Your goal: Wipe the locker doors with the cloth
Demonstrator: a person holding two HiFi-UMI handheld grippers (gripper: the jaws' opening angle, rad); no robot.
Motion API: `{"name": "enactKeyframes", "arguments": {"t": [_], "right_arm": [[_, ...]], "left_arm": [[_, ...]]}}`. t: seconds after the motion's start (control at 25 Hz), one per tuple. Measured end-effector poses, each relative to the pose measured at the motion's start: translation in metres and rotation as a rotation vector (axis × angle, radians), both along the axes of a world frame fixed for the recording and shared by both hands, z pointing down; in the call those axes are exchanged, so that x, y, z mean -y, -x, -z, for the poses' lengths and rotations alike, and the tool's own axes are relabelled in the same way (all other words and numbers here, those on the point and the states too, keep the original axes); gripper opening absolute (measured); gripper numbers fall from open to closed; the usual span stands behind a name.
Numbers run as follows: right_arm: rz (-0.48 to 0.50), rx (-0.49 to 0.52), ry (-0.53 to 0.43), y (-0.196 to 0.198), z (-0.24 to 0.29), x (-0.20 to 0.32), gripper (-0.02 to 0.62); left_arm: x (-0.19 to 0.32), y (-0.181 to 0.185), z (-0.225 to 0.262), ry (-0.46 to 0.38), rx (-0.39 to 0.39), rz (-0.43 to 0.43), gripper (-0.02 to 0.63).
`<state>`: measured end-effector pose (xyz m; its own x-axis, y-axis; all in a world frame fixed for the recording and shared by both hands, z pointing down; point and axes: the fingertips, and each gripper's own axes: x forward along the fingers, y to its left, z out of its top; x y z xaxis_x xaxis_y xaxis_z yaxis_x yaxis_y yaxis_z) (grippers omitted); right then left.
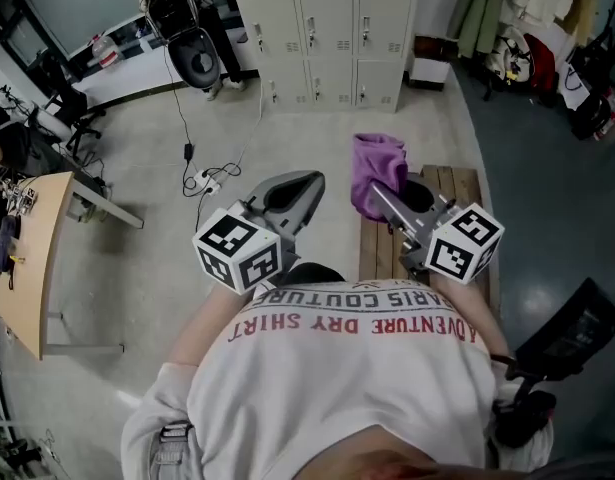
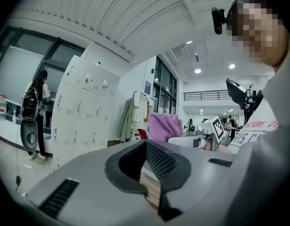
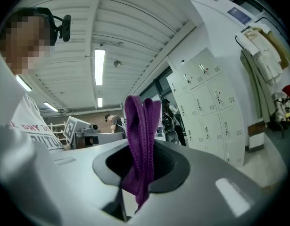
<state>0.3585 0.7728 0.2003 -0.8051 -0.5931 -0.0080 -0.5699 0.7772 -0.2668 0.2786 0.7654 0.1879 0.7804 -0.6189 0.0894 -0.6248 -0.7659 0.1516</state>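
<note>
Right gripper view: purple cloth (image 3: 142, 140) clamped btwn the jaws of the right gripper (image 3: 139, 175), folds standing up. Left gripper view: left gripper (image 2: 153, 173) has jaws together w/ nothing in them. Only the head view shows both held side by side in front of the person's torso, aimed at the grey lockers (image 1: 322, 33), well apart across the floor. A slatted wooden bench (image 1: 462, 188) sits under the right gripper. Cables (image 1: 209, 178) lie at left, and coats (image 1: 487, 8) hang right of the lockers.
</note>
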Motion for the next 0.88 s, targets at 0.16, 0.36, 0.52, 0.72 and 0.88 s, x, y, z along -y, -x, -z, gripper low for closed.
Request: {"name": "enactKeyframes", "arguments": {"t": [0.16,0.36,0.52,0.72,0.88], "right_arm": [[0.005,0.004,0.033,0.012,-0.014,0.017,0.069],[0.017,0.020,0.060,0.032,-0.024,0.062,0.069],[0.021,0.022,0.075,0.061,-0.039,0.117,0.069],[0.019,-0.008,0.089,0.117,-0.063,0.216,0.069],[0.002,-0.002,0.104,0.177,-0.060,0.325,0.069]], "left_arm": [[0.015,0.021,-0.013,0.024,-0.003,0.041,0.002],[0.054,0.043,-0.030,0.055,0.007,0.055,0.002],[0.106,0.073,-0.047,0.078,0.004,0.068,0.002],[0.204,0.126,-0.071,0.109,-0.002,0.063,0.002],[0.314,0.188,-0.071,0.130,0.001,0.060,0.002]]}}
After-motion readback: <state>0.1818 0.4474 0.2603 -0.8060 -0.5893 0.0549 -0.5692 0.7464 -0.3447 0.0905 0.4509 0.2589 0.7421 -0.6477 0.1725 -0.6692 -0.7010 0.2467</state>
